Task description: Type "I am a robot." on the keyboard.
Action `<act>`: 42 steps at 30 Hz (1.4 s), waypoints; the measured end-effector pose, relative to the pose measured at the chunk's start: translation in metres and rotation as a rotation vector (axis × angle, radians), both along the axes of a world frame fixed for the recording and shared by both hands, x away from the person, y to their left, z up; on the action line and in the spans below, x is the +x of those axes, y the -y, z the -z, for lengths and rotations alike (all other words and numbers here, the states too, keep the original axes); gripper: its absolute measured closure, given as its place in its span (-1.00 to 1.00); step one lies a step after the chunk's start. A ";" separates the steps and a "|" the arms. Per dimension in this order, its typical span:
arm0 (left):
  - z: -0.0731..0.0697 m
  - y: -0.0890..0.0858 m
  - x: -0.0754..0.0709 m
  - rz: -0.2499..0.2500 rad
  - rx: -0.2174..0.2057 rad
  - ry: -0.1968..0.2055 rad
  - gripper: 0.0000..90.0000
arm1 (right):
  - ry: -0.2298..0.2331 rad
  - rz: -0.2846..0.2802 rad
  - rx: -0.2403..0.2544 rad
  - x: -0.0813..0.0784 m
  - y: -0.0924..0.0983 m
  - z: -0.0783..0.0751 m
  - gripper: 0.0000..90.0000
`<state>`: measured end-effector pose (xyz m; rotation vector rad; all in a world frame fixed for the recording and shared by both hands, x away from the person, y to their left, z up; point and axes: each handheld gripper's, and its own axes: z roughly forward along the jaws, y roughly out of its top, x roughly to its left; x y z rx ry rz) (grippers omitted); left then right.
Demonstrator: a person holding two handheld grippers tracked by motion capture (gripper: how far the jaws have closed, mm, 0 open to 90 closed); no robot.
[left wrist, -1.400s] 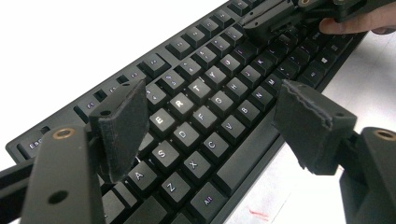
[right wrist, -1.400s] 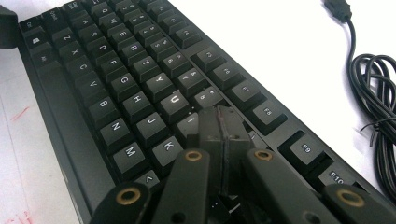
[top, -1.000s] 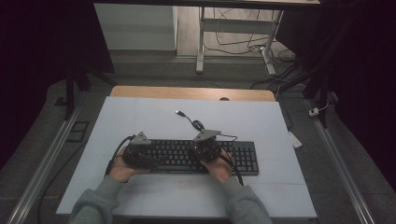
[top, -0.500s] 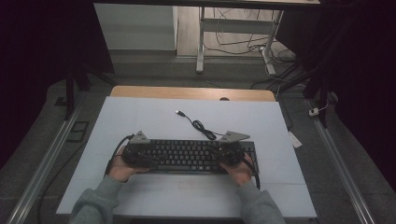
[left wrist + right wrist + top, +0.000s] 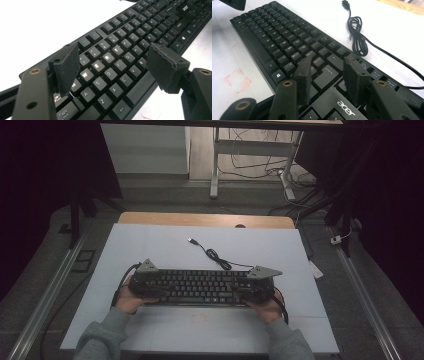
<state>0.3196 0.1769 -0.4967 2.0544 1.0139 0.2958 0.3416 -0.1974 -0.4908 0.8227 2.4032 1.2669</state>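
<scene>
Keyboard lay on the white table while the left gripper hovered open over its left end and the right gripper, its jaws just opening, held nothing.

one black keyboard lay near the front edge of the white table. one coiled cable with one plug ran behind it toward the back edge. two grippers were counted: left gripper, right gripper. two hands present.

I see the black keyboard lying across the white table, my left gripper at its left end and right gripper at its right. Its cable coils behind, the plug lying loose on the table.
</scene>
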 end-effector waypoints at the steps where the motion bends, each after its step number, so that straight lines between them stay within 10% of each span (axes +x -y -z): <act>1: 0.000 0.000 0.000 -0.001 -0.001 0.002 -0.40 | 0.000 -0.002 -0.005 0.000 0.000 0.000 0.29; 20: 0.001 -0.002 0.000 -0.017 0.005 0.006 -0.14 | -0.001 -0.008 -0.021 0.001 -0.003 0.002 0.26; 28: -0.002 0.000 -0.002 0.001 -0.019 0.023 0.23 | -0.004 -0.009 -0.025 0.001 -0.004 0.002 0.26; 35: -0.002 0.004 -0.003 0.039 -0.039 0.028 0.96 | -0.003 -0.008 -0.031 0.002 -0.004 0.003 0.26; 42: 0.002 0.020 -0.003 0.085 -0.015 0.018 0.98 | -0.002 -0.011 -0.035 0.002 -0.004 0.004 0.25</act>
